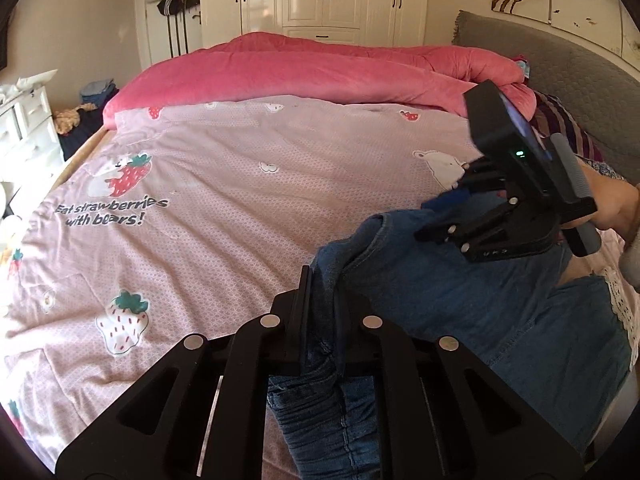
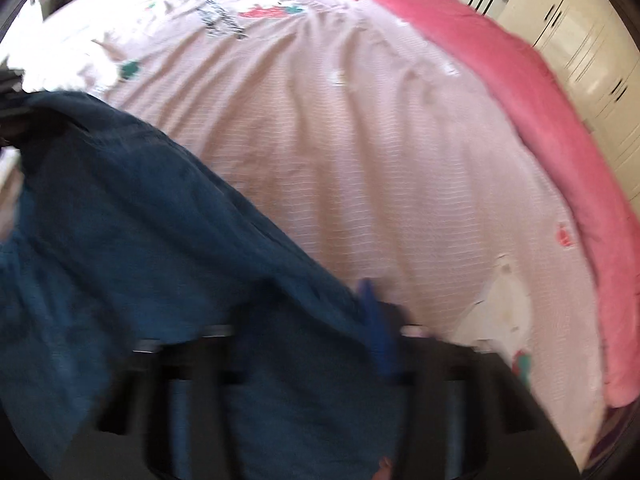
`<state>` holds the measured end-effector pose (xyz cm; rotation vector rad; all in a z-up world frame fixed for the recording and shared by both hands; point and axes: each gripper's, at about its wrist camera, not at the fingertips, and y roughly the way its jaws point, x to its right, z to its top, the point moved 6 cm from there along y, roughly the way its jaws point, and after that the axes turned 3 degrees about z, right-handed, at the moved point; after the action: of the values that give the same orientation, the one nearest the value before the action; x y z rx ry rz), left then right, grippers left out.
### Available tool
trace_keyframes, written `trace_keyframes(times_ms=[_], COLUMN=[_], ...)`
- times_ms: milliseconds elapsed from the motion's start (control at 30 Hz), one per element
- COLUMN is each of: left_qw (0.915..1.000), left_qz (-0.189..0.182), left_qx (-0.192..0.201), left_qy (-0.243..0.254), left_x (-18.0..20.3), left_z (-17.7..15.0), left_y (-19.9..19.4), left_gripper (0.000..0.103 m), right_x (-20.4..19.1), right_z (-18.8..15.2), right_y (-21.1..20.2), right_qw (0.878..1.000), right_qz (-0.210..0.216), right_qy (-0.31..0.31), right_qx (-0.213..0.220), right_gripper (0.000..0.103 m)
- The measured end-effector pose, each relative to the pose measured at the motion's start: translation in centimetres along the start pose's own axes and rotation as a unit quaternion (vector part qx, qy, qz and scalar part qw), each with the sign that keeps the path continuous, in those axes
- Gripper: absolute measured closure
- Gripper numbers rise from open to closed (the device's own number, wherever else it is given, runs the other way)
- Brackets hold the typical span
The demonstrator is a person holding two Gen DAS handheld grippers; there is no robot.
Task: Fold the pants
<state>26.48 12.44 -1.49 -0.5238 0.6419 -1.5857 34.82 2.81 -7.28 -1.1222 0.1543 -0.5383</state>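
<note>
Left tongs (image 1: pixel 322 300) clamped on creased denim pants (image 1: pixel 460 292); right tongs (image 2: pixel 304 344) blurred, seemingly gripping them

Bright daylight, fisheye bending at edges; left view sharp, right view motion-blurred, overexposed top left

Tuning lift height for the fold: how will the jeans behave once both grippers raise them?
Probably floppy: the jeans sag between the left gripper and right gripper. Likely heavyish denim, with bunched folds hanging below the jaws. Slip seems unlikely; the cloth looks coarse.
</note>
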Motion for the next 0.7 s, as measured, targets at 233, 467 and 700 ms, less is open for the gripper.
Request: trace_keyframes(times_ms=[233,467,700], left_qw=[0.9998,0.9986,0.9976], left_qz=[-0.007,-0.019,-0.043], left_qx=[0.013,0.049,0.052], left_qy=[-0.015,-0.005,0.017], left_x=[-0.6,1.3,3.0], left_z=[-0.7,-2.3,-6.9], left_y=[-1.5,-5.6,-9.4], left_gripper=[0.1,0.099,0.098], right_x=[-0.5,-5.2,-11.7], right_z=[-2.9,-7.6,-13.2], right_y=[-7.6,-14.1,-16.3], right_qw=[0.994,0.985,0.979], right_qz=[-0.011,-0.004,0.029], right_qy=[0.063,0.096,0.123], right_qx=[0.092,0.145,0.161], right_gripper=[0.096,0.096,0.096])
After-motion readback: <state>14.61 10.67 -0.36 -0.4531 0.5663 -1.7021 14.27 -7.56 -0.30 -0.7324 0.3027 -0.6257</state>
